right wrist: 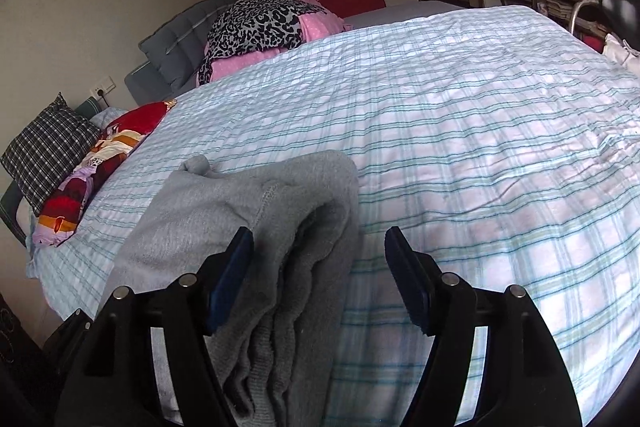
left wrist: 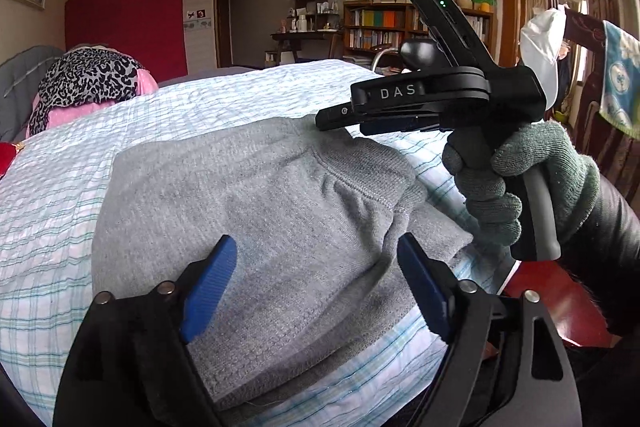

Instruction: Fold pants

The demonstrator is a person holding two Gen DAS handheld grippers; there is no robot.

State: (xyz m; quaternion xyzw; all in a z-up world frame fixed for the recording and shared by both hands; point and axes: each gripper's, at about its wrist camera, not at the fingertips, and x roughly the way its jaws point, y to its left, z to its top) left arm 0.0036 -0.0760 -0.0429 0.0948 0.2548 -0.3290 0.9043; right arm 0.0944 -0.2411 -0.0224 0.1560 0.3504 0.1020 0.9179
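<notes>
on bed (right wrist: pixel 480 131), folded pants (left wrist: pixel 256 195) apparently released

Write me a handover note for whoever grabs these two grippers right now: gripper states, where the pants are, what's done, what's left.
Left gripper: open, hovering over the near end of the grey pants, holding nothing.
Right gripper: open, at the right edge of the bundle; stacked fold layers sit between its fingers, but the pads are not pressing.
Pants: folded into a compact, layered bundle near the front edge of the bed, on the striped bedspread.
Done: the main folds appear finished; both grippers are free of the cloth.
Left: probably just check the edges line up, tidy the small bump at the far corner, then back both grippers off.
</notes>
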